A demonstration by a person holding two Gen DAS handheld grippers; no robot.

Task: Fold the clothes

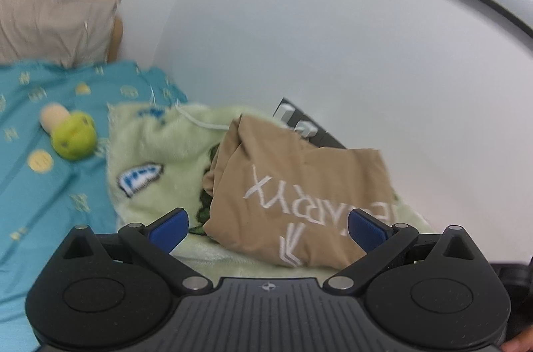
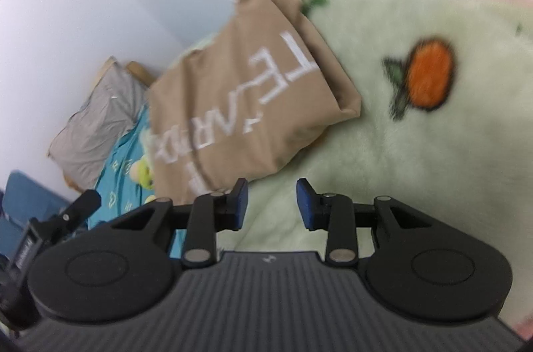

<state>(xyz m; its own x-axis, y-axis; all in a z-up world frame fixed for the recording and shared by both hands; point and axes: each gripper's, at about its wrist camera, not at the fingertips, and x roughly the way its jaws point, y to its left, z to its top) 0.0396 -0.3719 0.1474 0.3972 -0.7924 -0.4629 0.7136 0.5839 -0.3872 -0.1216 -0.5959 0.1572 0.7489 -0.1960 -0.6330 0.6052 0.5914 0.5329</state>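
Observation:
A tan garment with white lettering (image 1: 293,185) lies folded into a compact bundle on a pale green fleece blanket (image 1: 160,149). My left gripper (image 1: 268,227) is open wide, its blue pads on either side of the bundle's near edge, holding nothing. In the right wrist view the same tan garment (image 2: 240,99) lies ahead and to the left on the green blanket (image 2: 416,159). My right gripper (image 2: 272,205) is open and empty, just short of the bundle's near corner. The other gripper's black body (image 2: 50,228) shows at lower left.
A teal patterned bedsheet (image 1: 50,185) lies left of the blanket, with a green and peach plush toy (image 1: 68,132) on it. A beige pillow (image 1: 56,22) leans on the white wall (image 1: 299,35). A dark box (image 1: 299,122) sits behind the garment.

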